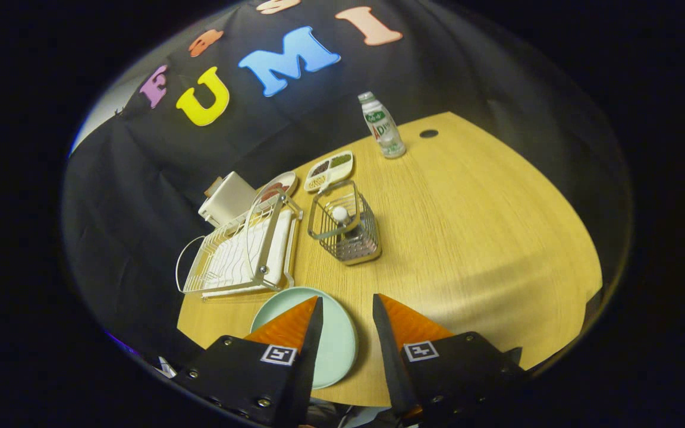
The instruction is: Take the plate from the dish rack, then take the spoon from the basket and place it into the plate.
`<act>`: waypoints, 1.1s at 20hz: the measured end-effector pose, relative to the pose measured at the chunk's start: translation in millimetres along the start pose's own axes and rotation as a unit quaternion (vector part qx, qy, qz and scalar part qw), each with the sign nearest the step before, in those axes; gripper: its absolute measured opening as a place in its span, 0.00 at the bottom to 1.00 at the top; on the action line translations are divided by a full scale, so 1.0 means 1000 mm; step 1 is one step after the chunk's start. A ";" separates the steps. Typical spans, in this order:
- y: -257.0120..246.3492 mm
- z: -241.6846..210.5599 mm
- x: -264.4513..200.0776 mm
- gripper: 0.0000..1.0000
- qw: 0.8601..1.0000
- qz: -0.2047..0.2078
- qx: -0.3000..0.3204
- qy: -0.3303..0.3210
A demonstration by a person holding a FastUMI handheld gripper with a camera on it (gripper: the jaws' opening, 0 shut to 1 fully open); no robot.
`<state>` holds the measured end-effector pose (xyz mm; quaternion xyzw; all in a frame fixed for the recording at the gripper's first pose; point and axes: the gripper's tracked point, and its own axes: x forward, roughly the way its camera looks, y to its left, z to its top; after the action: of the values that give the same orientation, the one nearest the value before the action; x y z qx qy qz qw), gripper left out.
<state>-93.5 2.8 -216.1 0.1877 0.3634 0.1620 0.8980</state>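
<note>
Hovering above the worktop (467, 238), the hand-held gripper (347, 309) is spread and grasps nothing; the plate (336, 345) lies flat below its fingers, out of the dish rack (235, 255), so the spoon (341, 215) looks next; it stands upright in the wire basket (345, 232) beyond the fingers, its round end topmost. Descending steeply and pinching the handle below that end, clear of the wire rim, should serve; the spoon's bowl is hidden among the wires; one finger covers part of the plate.

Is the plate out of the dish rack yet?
Out. The plate lies flat on the table beside the dish rack, under the open gripper.
</note>
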 end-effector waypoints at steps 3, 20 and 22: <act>0.005 0.033 -0.015 0.51 0.995 -0.003 -0.065 -0.070; 0.009 0.080 0.038 0.51 0.934 0.013 -0.207 -0.291; 0.008 0.077 0.051 0.51 0.936 0.020 -0.196 -0.292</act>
<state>-5.1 14.9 -190.9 0.0540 0.0421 0.1858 0.9802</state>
